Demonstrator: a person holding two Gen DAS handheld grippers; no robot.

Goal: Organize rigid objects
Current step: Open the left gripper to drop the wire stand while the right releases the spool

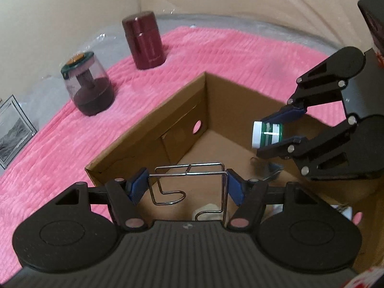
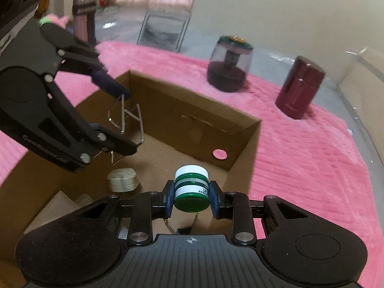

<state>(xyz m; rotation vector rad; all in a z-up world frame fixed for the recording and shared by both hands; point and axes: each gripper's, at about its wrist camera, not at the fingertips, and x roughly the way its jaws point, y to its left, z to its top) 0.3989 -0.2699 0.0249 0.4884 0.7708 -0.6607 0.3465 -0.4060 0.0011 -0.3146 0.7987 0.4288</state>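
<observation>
My left gripper is shut on a bent wire rack, its blue pads pressing on both sides, and holds it over the open cardboard box. From the right wrist view the same left gripper and wire rack hang above the box. My right gripper is shut on a small green-and-white jar, also above the box floor. In the left wrist view that right gripper with the jar shows at the right.
The box sits on a pink blanket. On the blanket stand a dark red canister and a clear-domed grinder. A framed picture leans at the back. Inside the box lie a cream lidded pot and small metal bits.
</observation>
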